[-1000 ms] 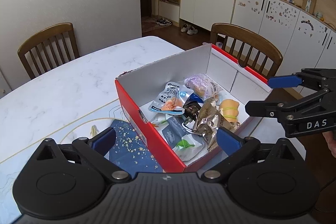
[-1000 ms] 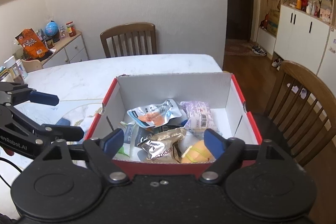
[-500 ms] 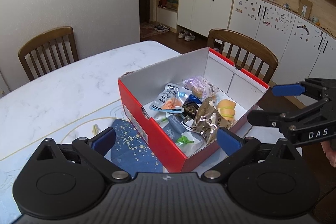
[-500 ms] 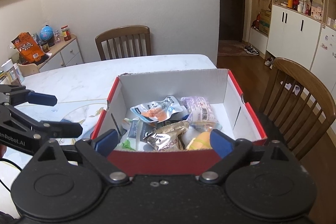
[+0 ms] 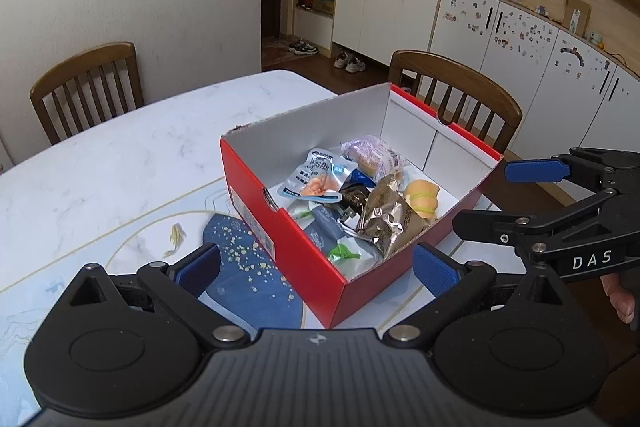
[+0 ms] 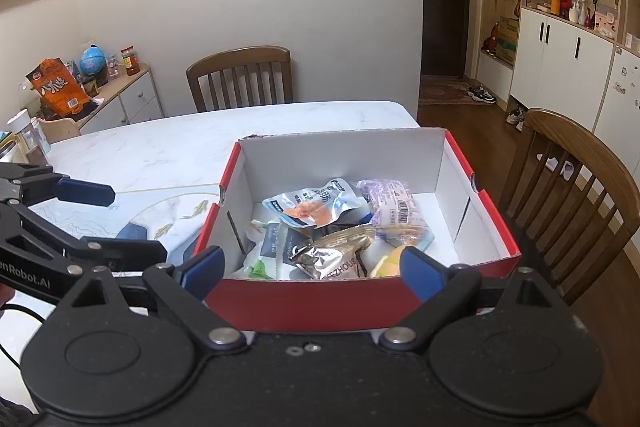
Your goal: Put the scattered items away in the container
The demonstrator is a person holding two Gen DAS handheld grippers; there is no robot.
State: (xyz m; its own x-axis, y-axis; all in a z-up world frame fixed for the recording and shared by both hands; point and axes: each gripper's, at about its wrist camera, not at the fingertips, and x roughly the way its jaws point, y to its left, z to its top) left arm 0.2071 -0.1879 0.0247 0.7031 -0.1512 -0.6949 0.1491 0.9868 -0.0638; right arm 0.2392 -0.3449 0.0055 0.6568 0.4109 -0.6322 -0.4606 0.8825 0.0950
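A red shoebox with a white inside stands on the marble table. In it lie a white-and-blue snack pouch, a purple wrapped bun, a silver foil bag, an orange toy and a green-printed packet. My left gripper hovers open at the box's near corner, holding nothing. My right gripper is open too, just short of the box's red front wall and empty. The left wrist view shows that right gripper beside the box's right end.
A blue fish-patterned mat lies under the box's left side. Wooden chairs stand at the table's far edges. A person's fingers hold the right gripper. A low cabinet with snacks stands far left.
Both grippers have drawn back a little from the box, which now looks smaller. The right gripper's jaws stand slightly wider. The items in the box lie unchanged.
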